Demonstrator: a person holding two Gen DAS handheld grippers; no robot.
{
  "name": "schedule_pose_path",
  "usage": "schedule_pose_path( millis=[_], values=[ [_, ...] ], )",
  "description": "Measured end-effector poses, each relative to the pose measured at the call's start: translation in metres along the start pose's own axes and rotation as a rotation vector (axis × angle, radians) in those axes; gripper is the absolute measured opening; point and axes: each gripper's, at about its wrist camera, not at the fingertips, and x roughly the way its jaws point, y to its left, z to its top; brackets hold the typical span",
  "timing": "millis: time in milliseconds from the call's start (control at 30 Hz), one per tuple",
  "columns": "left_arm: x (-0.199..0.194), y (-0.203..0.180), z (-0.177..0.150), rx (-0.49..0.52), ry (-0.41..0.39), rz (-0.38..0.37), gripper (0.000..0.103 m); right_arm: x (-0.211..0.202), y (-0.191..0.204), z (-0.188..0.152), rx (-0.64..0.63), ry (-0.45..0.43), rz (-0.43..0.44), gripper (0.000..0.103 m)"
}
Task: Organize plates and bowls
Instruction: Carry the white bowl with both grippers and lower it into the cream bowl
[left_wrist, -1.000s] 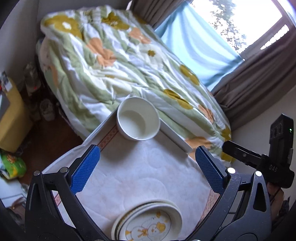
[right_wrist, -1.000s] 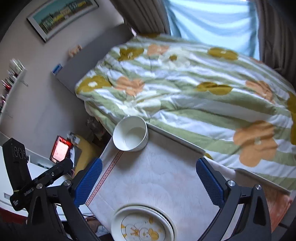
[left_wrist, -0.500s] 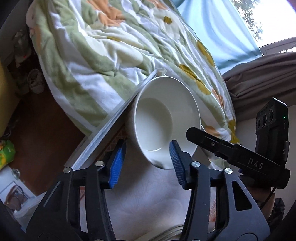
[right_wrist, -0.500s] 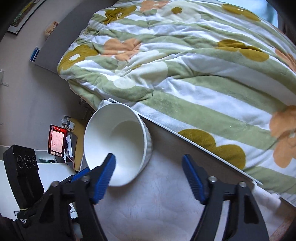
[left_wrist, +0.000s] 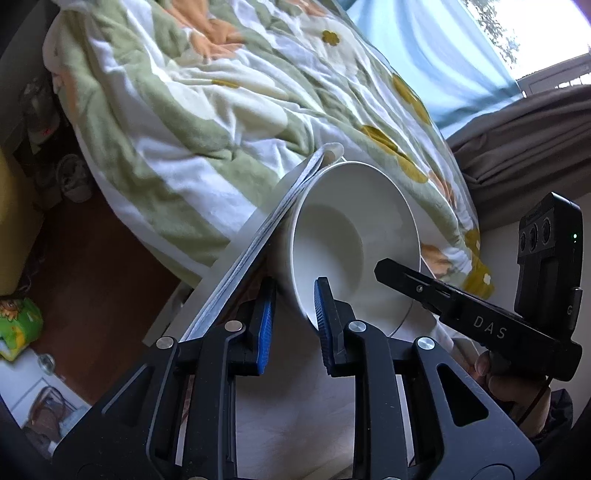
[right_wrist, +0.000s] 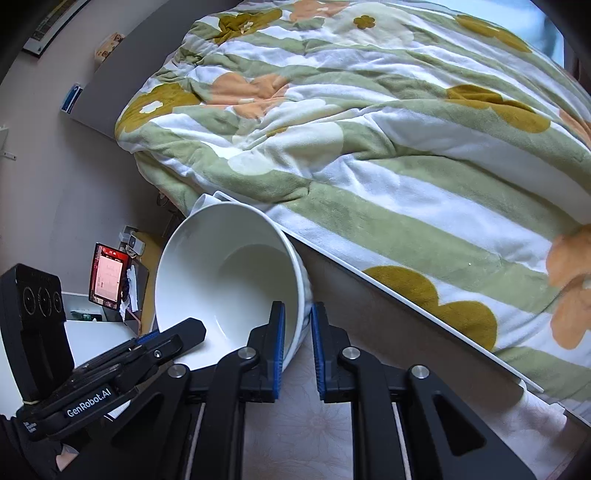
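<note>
1. White bowl stands at the table's far corner beside the floral blanket.
2. Left gripper and right gripper each pinch opposite sides of its rim.
3. Gripper labels read "DAS" and "GenRobot.AI".

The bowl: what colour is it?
Plain white bowl, shown best in the right wrist view.
</note>
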Motion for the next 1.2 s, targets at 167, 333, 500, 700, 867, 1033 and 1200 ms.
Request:
schedule_pose_path(
  millis=[167,333,500,700,867,1033,1200],
  values=[
    [-0.011,-0.013,-0.007,0.071,-0.016,0.004,0.019,-0.013,-0.003,-0.009,0.029,-0.053,0.014,0.013],
    [-0.030,-0.035,-0.018,0.151,-0.036,-0.007,0.019,-0.040,-0.002,-0.029,0.049,-0.114,0.008,0.013],
    [-0.060,-0.075,-0.039,0.261,-0.060,-0.031,0.019,-0.081,-0.008,-0.063,0.099,-0.196,0.006,0.013],
    [-0.090,-0.133,-0.089,0.395,-0.082,-0.071,0.019,-0.143,-0.022,-0.123,0.163,-0.316,-0.025,0.013],
    [-0.108,-0.181,-0.145,0.492,-0.085,-0.109,0.019,-0.193,-0.038,-0.183,0.202,-0.402,-0.063,0.013],
    [-0.116,-0.223,-0.207,0.567,-0.062,-0.150,0.019,-0.236,-0.057,-0.247,0.252,-0.465,-0.107,0.013],
    [-0.117,-0.259,-0.271,0.632,-0.038,-0.180,0.019,-0.266,-0.081,-0.310,0.308,-0.504,-0.144,0.013]
  ],
)
